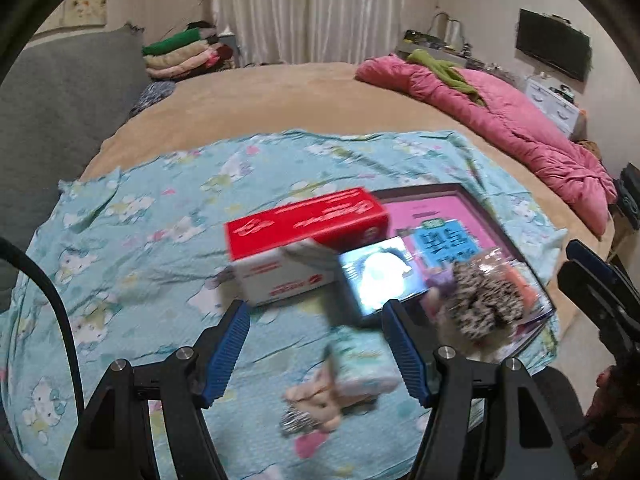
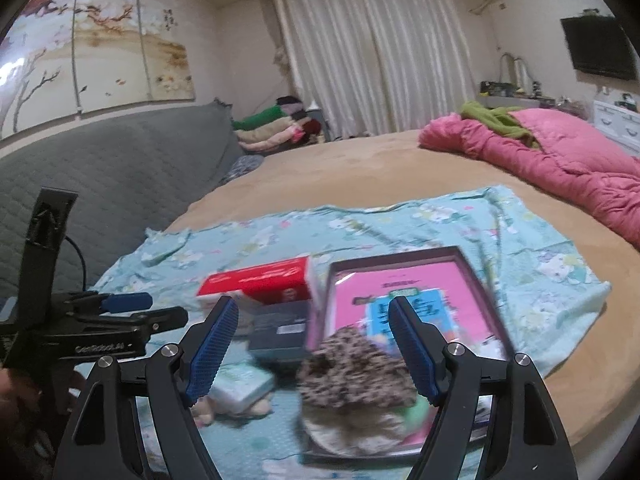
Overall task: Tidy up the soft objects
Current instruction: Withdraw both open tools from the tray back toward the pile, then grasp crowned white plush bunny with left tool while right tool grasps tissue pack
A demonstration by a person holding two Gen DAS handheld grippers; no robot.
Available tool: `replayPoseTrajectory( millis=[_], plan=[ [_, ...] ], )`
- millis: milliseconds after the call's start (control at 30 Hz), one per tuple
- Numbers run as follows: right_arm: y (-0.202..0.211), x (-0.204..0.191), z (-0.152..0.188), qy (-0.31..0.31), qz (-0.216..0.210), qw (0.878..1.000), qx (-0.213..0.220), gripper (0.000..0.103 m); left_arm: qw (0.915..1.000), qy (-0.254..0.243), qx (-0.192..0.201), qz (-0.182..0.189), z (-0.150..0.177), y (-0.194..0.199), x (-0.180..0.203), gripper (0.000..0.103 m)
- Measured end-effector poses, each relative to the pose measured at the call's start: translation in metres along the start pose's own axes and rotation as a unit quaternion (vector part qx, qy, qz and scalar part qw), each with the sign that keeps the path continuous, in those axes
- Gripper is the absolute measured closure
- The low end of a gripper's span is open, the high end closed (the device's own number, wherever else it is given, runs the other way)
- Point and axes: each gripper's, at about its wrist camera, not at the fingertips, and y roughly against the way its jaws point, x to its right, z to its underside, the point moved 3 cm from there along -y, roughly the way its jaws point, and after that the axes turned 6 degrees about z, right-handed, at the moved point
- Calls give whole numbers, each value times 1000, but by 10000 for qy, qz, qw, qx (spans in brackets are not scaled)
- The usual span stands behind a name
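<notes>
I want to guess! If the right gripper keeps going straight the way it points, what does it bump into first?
Probably the speckled fluffy toy lying in the pink-lined tray; it sits right between the right gripper's open fingers, though blur hides the depth.

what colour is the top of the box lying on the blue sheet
Red with white print; the box shows best in the left wrist view.

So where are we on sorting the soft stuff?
Partly done: a speckled fluffy scrunchie already lies in the dark-rimmed pink tray. Nothing in hand; left tongs and right tongs are open and empty. Left: the small beige plush toy on the blue printed sheet.
</notes>
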Motion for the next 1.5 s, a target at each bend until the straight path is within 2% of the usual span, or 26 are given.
replayPoseTrajectory(
  millis=[167,367,567,800,967,1300,1500],
  plan=[
    [-7,-28,9,173,-225,9993,-232,24,9996,228,-150,-13,15,-3,-27,35],
    [-19,-59,23,453,-376,9970,-509,24,9992,145,-371,60,38,-13,-37,35],
    [-34,-63,31,311,-263,9959,-803,24,9960,-70,-713,526,63,-35,-38,35],
    [-53,-62,41,159,-99,9925,-1205,24,9881,101,-1158,1008,82,-66,-34,35],
    [-64,-67,49,155,-60,9896,-1431,24,9847,49,-1305,1154,88,-82,-28,35],
    [-103,-90,67,310,64,9774,-2091,24,9761,106,-1360,1693,91,-104,-26,35],
    [-136,-94,80,266,173,9700,-2410,24,9752,75,-1301,1791,91,-106,-29,35]
  ],
)
